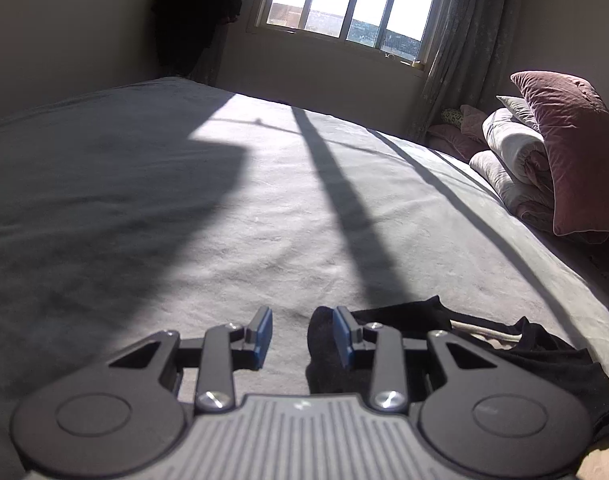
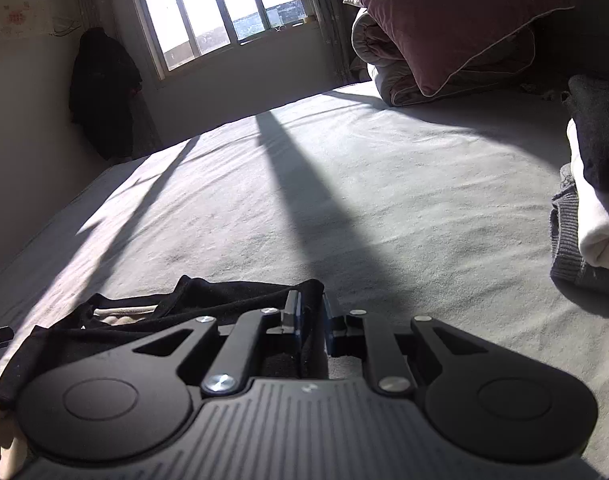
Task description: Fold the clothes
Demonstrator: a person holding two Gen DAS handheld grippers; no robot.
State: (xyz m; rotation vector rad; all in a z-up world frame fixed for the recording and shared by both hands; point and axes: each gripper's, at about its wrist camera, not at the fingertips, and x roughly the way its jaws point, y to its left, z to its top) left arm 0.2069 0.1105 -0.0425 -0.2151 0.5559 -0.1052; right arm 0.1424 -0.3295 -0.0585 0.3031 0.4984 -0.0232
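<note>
The left gripper (image 1: pixel 302 334) sits low and angled downward, its jaws apart with a clear gap between the blue pads (image 1: pixel 264 332); dark cloth lies against the inner face of the right-hand pad, and the other pad stands free, so nothing is pinched. The right gripper (image 2: pixel 311 320) is likewise tilted downward, its jaws drawn close together with only a narrow slot between them. A fold of dark cloth runs through that slot, and the pads seem to press on it, though shadow hides the contact.
</note>
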